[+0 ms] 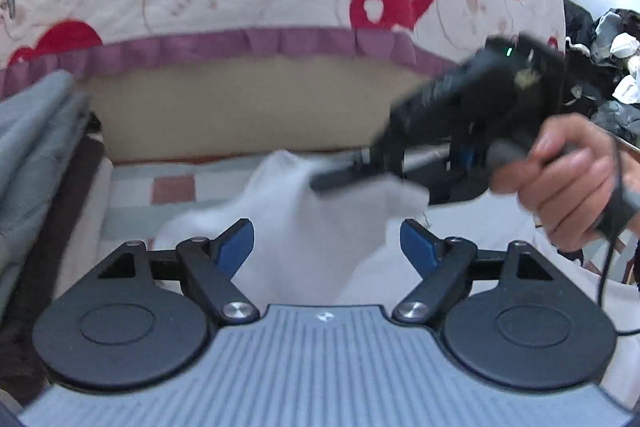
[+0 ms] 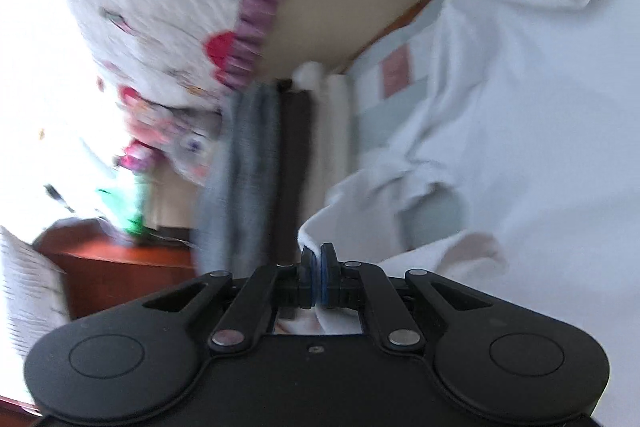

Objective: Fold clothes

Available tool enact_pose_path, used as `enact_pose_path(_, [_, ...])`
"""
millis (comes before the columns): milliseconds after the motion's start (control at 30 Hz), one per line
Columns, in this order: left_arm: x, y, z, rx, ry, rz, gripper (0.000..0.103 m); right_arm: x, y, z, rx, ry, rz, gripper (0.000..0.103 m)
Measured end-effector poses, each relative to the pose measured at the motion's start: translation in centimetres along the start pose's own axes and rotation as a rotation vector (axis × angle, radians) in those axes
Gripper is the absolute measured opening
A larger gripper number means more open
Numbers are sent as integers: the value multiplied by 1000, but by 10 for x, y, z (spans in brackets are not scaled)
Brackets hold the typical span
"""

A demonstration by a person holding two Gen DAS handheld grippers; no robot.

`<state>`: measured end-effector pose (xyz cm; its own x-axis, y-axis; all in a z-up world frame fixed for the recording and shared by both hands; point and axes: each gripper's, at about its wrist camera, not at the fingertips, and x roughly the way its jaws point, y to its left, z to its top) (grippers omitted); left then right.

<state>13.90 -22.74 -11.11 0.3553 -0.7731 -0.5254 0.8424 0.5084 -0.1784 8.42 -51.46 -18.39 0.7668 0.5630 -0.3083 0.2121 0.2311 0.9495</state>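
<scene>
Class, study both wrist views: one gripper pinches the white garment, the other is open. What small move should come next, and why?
Probably bring the left gripper forward and close it on the white garment. Its blue pads are spread wide with the cloth lying between and just beyond them, ungripped. The right gripper is already shut on a garment edge, lifting it. A second grip would likely let the cloth be spread for a fold.

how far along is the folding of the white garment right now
Early stage. The white garment lies rumpled on the bed, with no neat fold visible. The right gripper is shut on its edge; the left gripper is open above it. The folding remains.
</scene>
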Motion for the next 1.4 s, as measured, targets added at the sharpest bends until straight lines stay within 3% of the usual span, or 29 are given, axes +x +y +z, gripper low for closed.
enact_pose_path(133, [-2, 10, 2, -114, -33, -38, 80, 0, 19, -5, 11, -2, 66, 5])
enact_pose_path(400, [-26, 19, 2, -194, -199, -66, 92, 23, 51, -20, -2, -15, 214, 5])
enact_pose_path(533, [-36, 29, 0, -236, -282, -55, 96, 34, 65, -23, -17, 4, 226, 5])
enact_pose_path(567, [-36, 30, 0, -256, -295, -68, 92, 35, 70, -24, -32, -1, 223, 5])
enact_pose_path(667, [-37, 33, 1, -309, -320, -105, 66, 32, 79, -20, -77, -25, 192, 6])
enact_pose_path(867, [-39, 48, -4, -378, -344, -153, 60, 20, 77, -13, -92, -14, 218, 5])
enact_pose_path(933, [-42, 45, -3, -347, -355, -166, 46, 16, 76, -12, -93, -5, 235, 5])
enact_pose_path(1000, [-42, 43, -1, -327, -359, -167, 15, 12, 74, -11, -94, 3, 252, 6])
enact_pose_path(1033, [-41, 42, -1, -325, -356, -160, 15, 10, 73, -10, -95, 8, 260, 10])
enact_pose_path(1200, [-41, 54, -2, -393, -340, -95, 12, -16, 62, -30, -272, -76, -33, 10])
enact_pose_path(1267, [-47, 61, -1, -424, -340, -41, 12, -27, 57, -38, -348, -112, -163, 21])
enact_pose_path(1300, [-53, 66, 2, -420, -344, -7, 12, -32, 55, -43, -385, -130, -228, 34])
enact_pose_path(1333, [-59, 70, 7, -414, -348, 28, 12, -38, 52, -47, -423, -149, -293, 39])
enact_pose_path(1400, [-77, 83, 19, -371, -355, 75, 12, -49, 48, -56, -497, -185, -424, 39])
